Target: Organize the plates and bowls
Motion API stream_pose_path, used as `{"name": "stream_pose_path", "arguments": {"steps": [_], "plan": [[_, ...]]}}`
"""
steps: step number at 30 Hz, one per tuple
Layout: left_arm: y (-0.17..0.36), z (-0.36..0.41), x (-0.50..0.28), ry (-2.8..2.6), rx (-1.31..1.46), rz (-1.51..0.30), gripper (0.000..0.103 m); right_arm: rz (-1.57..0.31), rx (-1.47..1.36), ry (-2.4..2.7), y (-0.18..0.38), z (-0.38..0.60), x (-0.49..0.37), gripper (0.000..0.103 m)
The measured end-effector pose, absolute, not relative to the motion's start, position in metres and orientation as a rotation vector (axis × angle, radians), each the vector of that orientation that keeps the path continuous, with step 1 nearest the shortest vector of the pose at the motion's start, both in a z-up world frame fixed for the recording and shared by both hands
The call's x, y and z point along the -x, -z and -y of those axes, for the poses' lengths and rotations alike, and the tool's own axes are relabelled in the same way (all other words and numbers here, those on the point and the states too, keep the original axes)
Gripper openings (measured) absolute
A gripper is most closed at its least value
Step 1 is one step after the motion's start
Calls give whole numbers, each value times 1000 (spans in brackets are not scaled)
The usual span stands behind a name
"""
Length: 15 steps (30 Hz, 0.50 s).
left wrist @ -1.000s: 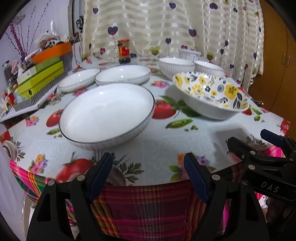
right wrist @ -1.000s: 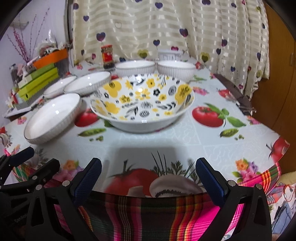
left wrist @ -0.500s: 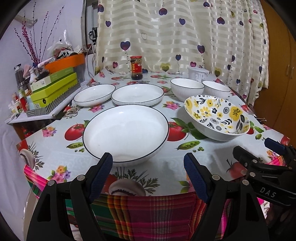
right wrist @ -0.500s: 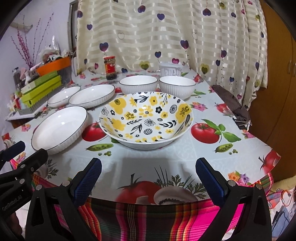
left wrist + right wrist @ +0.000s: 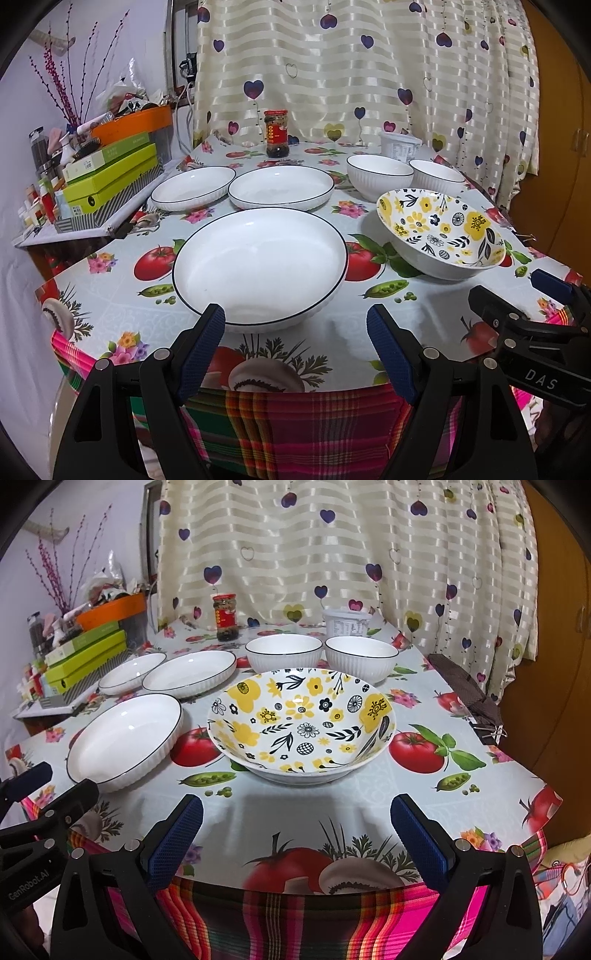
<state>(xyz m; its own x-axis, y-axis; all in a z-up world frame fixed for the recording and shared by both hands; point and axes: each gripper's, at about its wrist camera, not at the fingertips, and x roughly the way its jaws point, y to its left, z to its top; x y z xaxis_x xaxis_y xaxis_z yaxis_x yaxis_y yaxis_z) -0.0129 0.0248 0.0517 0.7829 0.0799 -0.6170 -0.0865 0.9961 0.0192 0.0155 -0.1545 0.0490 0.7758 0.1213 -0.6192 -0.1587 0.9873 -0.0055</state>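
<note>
Six pieces of glazed crockery, all separate, nothing stacked yet. Nearest the left gripper [image 5: 295, 334]: a wide shallow white plate [image 5: 260, 264] with a thin dark rim line, close to the near table edge. Straight ahead of the right gripper [image 5: 296, 821]: a flowered bowl [image 5: 301, 725], yellow and black on white, flared wide above what looks like a small foot. Farther back: two more white plates [image 5: 192, 187] [image 5: 281, 186] side by side, and two deep ribbed white bowls [image 5: 283, 652] [image 5: 362, 657] side by side. Likely ceramic throughout: stiff, fairly heavy for its size, slick under the glaze, quick to chip on a knock against a neighbour. Best hold probably at the near rim, one pad inside and one outside, pinched deep enough to stop the piece swinging down; ribbed outer walls on the white pieces probably kinder to a grip than the smooth flowered wall. Both grippers spread wide with nothing between the blue pads [image 5: 201, 341], hanging just off the near edge over a plaid cloth [image 5: 295, 923]. Underneath it all, a glossy tablecloth [image 5: 480, 801] printed with tomatoes and peas. At the back, a red-labelled jar [image 5: 276, 133] and a white tub [image 5: 346, 622] before a heart-patterned curtain [image 5: 332, 554]; off to the left, green boxes [image 5: 110, 173].
</note>
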Motion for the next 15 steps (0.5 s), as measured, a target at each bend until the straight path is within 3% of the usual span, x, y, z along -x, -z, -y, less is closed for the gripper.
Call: {"name": "stream_pose_path", "arguments": {"steps": [15], "plan": [[-52,-31,11,-68,15,-665,79,-673,63,-151,-50,152,-20,103]]}}
